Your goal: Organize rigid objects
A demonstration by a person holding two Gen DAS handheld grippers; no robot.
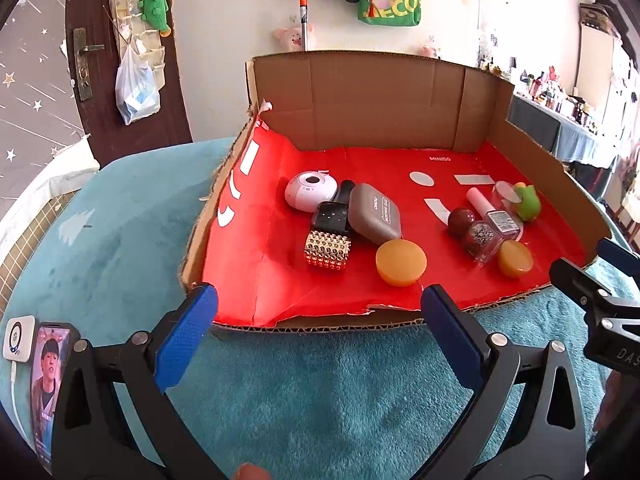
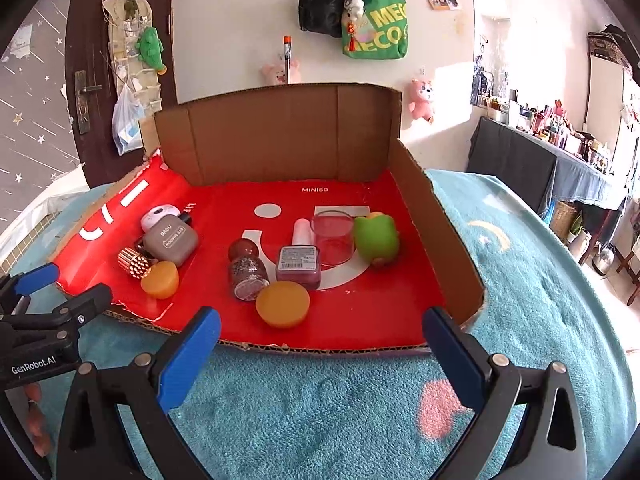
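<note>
Two grippers are hanging over the teal blanket [image 2: 320,408] just short of the tray's near edge. Your left gripper [image 1: 320,328] is standing released, holding nothing; your right gripper [image 2: 322,344] is spread wide too, also holding nothing.

Past them, the cardboard tray [image 2: 436,240] with its red lining is sitting on the blanket.

Nearest your right gripper, an orange disc [image 2: 283,304] is lying just in front of a glitter bottle [image 2: 246,270] and a pink polish bottle [image 2: 300,260]. Behind those, a clear cup [image 2: 333,238] is standing upright, with a green toy [image 2: 378,240] just beside it on the right.

Off to the left, a second orange disc [image 1: 401,262] is lying near a studded gold case [image 1: 328,250]. Behind it, a black starred case [image 1: 332,218] is touching a gray compact [image 1: 374,214], and a white round gadget [image 1: 310,190] is sitting farthest back in that cluster.

Beyond the tray, a green bag [image 2: 376,26] is hanging on the wall.

At your far left, a phone [image 1: 50,384] is lying on the blanket.
</note>
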